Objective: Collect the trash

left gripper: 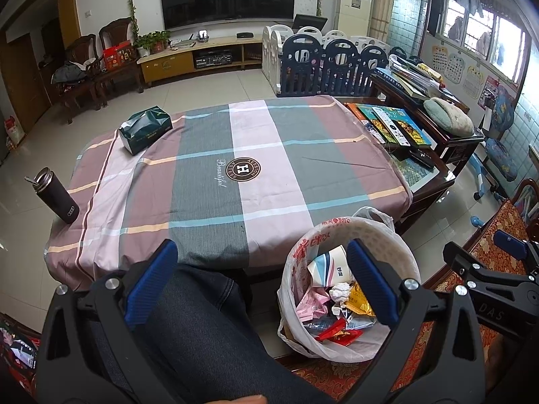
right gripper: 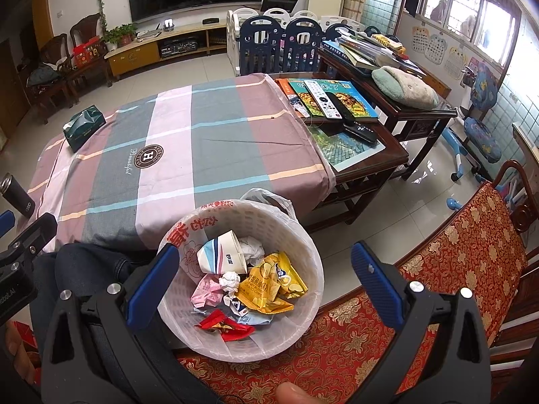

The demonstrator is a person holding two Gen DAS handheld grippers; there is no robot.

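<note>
A white waste basket [right gripper: 303,245] lined with a printed plastic bag stands on the red patterned seat beside the table; it also shows in the left wrist view [left gripper: 404,252]. It holds a paper cup [right gripper: 220,252], a yellow chip bag [right gripper: 273,279], a crumpled tissue [right gripper: 230,279], pink and red wrappers [right gripper: 225,328]. My right gripper [right gripper: 264,282] is open and empty above the basket. My left gripper [left gripper: 261,279] is open and empty, over my jeans-clad leg, with its right finger over the basket.
The table has a plaid cloth [left gripper: 235,168] with a green tissue pack [left gripper: 145,128] and a dark flask [left gripper: 57,195] at its left. Books and remotes [right gripper: 333,101] lie on the table's right end. A side table with books stands further right.
</note>
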